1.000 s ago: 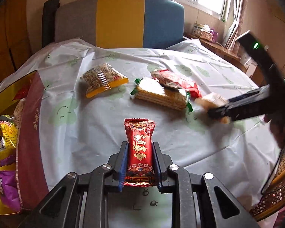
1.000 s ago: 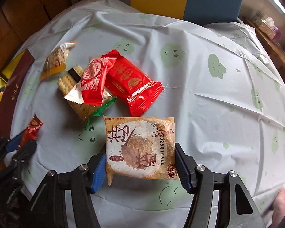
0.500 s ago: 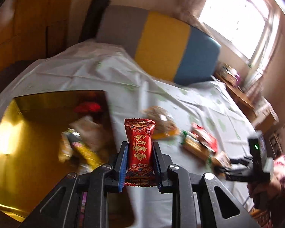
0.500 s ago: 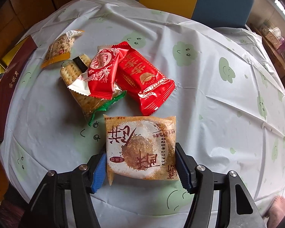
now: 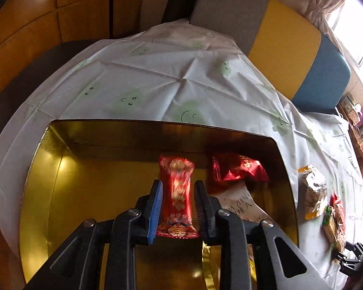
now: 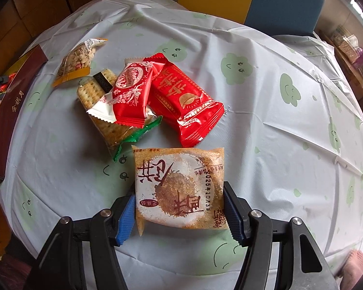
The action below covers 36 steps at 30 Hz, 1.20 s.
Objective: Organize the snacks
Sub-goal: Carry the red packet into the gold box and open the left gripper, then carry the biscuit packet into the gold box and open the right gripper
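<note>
My left gripper point(image 5: 177, 193) is shut on a small red candy packet point(image 5: 176, 193) and holds it over the gold-lined box point(image 5: 84, 193). A red packet point(image 5: 237, 169) and a white packet point(image 5: 239, 203) lie inside the box. My right gripper point(image 6: 179, 205) is shut on a square tan pastry packet point(image 6: 179, 186) above the table. Ahead of it lie a big red packet point(image 6: 184, 101), a red and white packet point(image 6: 130, 94), a cracker pack point(image 6: 104, 111) and a peanut packet point(image 6: 77, 60).
The round table has a pale cloth with green cloud faces point(image 6: 288, 89). The box's maroon side point(image 6: 9, 111) sits at the table's left edge. A grey, yellow and blue sofa point(image 5: 278, 36) stands behind the table.
My left gripper swung left with the red candy packet, from over the tablecloth to over the gold box. My right gripper kept the pastry packet and moved slightly forward toward the pile.
</note>
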Available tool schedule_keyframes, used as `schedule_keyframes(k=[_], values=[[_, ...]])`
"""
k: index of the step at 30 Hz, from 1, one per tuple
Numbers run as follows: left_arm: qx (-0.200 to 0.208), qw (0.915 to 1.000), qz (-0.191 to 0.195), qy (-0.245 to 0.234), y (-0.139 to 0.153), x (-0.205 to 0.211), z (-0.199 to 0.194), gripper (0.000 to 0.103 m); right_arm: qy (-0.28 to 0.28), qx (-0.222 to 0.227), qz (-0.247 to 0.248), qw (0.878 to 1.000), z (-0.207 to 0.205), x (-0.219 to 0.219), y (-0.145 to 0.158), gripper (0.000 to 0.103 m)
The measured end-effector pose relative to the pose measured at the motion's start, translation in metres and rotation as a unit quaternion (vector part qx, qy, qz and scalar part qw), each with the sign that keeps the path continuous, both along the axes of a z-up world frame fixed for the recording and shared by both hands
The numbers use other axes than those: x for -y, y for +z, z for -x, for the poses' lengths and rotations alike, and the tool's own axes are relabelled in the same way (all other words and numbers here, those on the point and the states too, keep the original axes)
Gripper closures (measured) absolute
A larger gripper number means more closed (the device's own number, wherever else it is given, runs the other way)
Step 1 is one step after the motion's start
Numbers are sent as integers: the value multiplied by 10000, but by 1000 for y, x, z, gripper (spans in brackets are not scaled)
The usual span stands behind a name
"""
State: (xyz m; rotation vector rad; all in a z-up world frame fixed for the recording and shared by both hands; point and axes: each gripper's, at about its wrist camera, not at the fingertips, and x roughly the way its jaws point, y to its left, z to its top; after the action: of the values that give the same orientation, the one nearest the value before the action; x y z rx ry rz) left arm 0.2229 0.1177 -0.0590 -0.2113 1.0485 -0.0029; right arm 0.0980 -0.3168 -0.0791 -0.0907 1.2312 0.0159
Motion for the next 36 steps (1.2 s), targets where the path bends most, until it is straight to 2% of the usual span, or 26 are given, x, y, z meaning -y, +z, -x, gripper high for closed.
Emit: schedule_keyframes(k=[4,7,14,26,36], values=[[-57,9999,-30,79,-9,2,-11,68,-1,1,-6,10000,0,1,-1,38],[15,9998,-98,197,-5,0,-7,68,25,6,28,10000,-1,1,-1,38],[333,9971,-478,484,19,-14,37,68,68,27,106,9999,0,-2,-1,38],[1128,9898,-749,451,61,15,119,67,160,72,241,9996,1,-6,-1,38],[1193,9891,-745,440,62,23,161,67,195,113,316,9992,3,-9,-1,38]])
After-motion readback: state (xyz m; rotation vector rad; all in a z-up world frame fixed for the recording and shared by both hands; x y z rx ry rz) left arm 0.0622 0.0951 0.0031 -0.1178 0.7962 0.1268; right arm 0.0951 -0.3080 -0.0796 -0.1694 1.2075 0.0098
